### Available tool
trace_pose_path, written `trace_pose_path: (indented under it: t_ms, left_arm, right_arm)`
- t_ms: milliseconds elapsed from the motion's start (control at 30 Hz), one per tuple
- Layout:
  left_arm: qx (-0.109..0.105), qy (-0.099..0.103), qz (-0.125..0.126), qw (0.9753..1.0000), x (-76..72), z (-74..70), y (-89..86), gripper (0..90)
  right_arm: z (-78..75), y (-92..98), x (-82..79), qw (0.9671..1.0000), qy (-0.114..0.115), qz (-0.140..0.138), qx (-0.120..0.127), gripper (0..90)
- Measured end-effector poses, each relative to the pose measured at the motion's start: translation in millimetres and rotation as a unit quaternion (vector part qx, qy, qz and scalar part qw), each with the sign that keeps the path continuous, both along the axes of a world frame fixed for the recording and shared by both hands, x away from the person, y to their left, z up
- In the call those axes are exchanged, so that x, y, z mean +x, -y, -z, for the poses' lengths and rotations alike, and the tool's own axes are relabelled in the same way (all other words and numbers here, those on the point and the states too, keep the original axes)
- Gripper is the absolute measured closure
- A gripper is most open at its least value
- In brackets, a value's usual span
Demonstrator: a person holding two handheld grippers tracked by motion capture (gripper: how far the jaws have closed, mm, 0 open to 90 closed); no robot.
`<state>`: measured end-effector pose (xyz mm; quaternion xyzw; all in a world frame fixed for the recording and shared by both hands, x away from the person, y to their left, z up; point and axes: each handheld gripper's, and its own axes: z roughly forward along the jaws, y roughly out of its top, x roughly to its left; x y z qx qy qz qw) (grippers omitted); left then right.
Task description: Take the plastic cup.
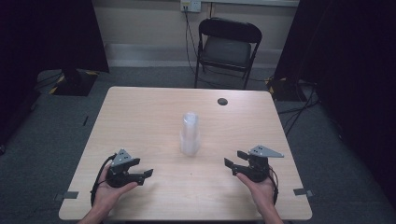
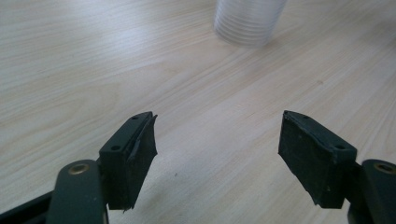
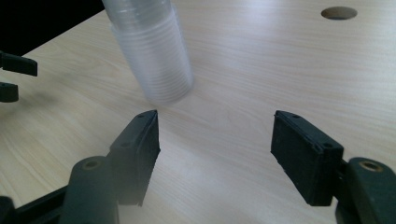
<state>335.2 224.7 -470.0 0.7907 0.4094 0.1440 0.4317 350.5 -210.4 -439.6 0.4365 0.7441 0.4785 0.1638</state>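
The stack of clear cups [image 1: 190, 135] stands upright at frame centre on the worktop [image 1: 140, 116]. The left tool [image 1: 145, 174] and right tool [image 1: 229, 159], at lower left and right, gape wide, holding nothing.

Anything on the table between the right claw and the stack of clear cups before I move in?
No. Between the right claw and the stack of clear cups lies bare wooden table, as the right gripper view shows; the high view agrees.

Dim high view with dark edges; brighter, softly blurred close views.

Cup stack [image 2: 250, 21] top cut off by both gripper views' upper edge
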Motion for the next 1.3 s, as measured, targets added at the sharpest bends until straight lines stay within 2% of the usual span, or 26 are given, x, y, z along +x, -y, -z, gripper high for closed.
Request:
trace_pose_path:
  t_ms: [133, 233, 400, 567, 767, 900, 1100, 1300]
  left_arm:
    - [0.008, -0.001, 0.002, 1.0, -0.8, 0.2, 0.0, 26.6]
    - [0.0, -0.013, -0.009, 0.9999, -0.5, 1.0, -1.1, 24.1]
    - [0.004, -0.013, -0.01, 0.9999, -0.1, 1.2, -2.7, 24.1]
    - [0.003, -0.015, -0.012, 0.9998, 0.2, 1.8, -2.7, 24.1]
    - [0.009, -0.01, -0.012, 0.9998, -0.2, 0.9, -3.1, 24.1]
    - [0.011, -0.01, -0.012, 0.9998, -0.2, 1.1, -2.1, 24.1]
    - [0.013, -0.013, -0.01, 0.9998, -0.2, 1.5, -2.2, 24.1]
    - [0.013, -0.012, -0.011, 0.9998, -0.3, 0.9, -2.2, 24.1]
  right_arm:
    - [-6.1, -6.1, 0.7, 0.9999, 0.008, -0.01, -0.004, 32.2]
    - [-11.2, -11.0, 4.5, 0.9998, 0.012, -0.017, 0.002, 30.8]
    - [-18.3, -24.0, 13.1, 0.9992, 0.019, -0.033, -0.006, 27.7]
    - [-27.5, -33.9, 20.7, 0.9983, 0.035, -0.047, 0.004, 25.7]
    - [-35.8, -45.3, 30.6, 0.9971, 0.043, -0.063, -0.011, 21.8]
    - [-39.4, -52.7, 38.2, 0.9963, 0.045, -0.072, -0.006, 19.8]
    - [-47.3, -69.6, 47.5, 0.9943, 0.056, -0.091, -0.003, 18.6]
    - [-47.2, -90.9, 61.6, 0.9929, 0.057, -0.104, 0.002, 17.5]
